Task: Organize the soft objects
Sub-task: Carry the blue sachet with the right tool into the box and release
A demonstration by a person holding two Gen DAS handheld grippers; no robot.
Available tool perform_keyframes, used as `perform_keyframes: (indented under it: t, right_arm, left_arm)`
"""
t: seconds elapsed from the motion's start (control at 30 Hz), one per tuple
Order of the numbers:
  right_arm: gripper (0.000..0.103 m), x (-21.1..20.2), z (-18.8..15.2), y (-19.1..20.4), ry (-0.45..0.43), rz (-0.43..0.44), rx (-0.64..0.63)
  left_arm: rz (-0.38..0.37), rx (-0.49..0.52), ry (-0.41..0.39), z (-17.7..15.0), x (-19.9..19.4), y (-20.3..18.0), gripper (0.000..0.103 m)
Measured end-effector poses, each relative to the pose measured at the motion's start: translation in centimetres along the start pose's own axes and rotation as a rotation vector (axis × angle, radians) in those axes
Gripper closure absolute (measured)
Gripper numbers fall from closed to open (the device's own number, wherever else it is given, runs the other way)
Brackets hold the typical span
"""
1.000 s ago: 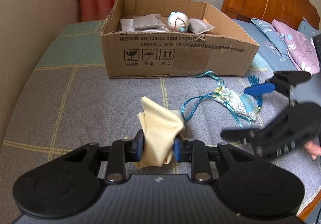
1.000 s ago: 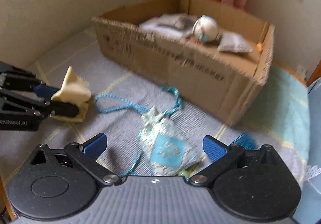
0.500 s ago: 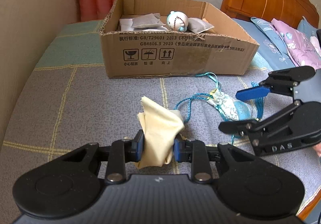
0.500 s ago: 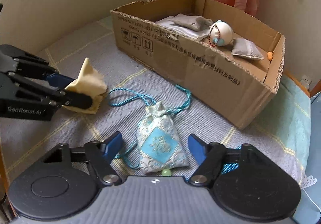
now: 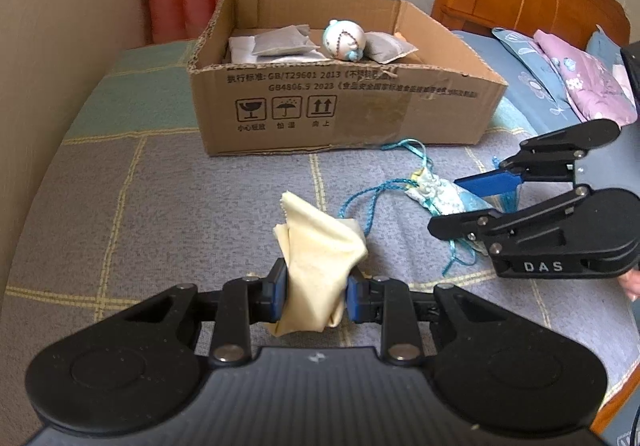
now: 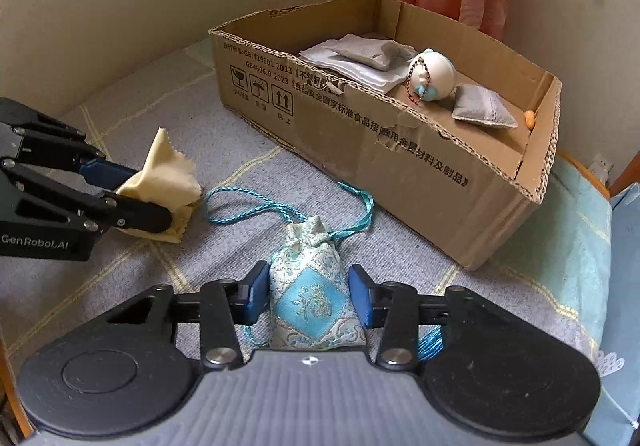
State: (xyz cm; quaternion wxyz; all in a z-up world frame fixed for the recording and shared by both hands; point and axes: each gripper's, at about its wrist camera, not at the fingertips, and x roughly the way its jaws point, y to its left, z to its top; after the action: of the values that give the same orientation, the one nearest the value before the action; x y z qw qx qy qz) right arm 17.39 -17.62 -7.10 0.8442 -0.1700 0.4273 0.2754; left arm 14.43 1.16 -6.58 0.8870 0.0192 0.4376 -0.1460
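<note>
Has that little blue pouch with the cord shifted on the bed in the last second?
Yes. In the left wrist view the pouch has slid along the bedspread, toward the cardboard box and the yellow cloth.

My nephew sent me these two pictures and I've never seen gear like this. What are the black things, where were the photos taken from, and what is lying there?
No robot here: a person holds a two-fingered grabbing tool in each hand, and each tool carries a camera looking along its fingers. One picture comes from the left tool, the other from the right tool; each also shows the other tool from the side. The left one is clamped on a yellow cloth. The right one's jaws are closing around a blue pouch that lies on the bed, with a gap visible at one pad. Behind stands a cardboard box already holding grey sachets and a round toy.
</note>
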Motion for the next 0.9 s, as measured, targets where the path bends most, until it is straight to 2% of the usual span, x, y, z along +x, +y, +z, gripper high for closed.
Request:
perform_keyframes:
  t: [0.03,0.17,0.57,0.8,0.9]
  right_arm:
    - [0.062,-0.1,0.0,0.1,0.001,-0.003,-0.002]
    - [0.070,-1.0,-0.1,0.1,-0.003,-0.012,0.020]
    - [0.070,-6.8,1.3,0.6,-0.094,-0.036,-0.002]
    - [0.070,-10.3,4.1,-0.6,-0.200,-0.097,-0.044]
    - [0.070,-10.4,5.8,-1.8,-0.227,-0.143,-0.047]
  left_arm:
    - [-0.002,0.007,0.002,0.0,-0.1,-0.1,0.076]
    - [-0.001,0.043,-0.004,0.0,-0.9,-0.3,0.076]
    - [0.007,0.071,-0.043,0.4,-3.6,0.1,0.076]
    - [-0.017,0.092,-0.054,0.5,-3.9,-0.2,0.076]
    - [-0.025,0.096,-0.053,0.3,-3.9,-0.3,0.076]
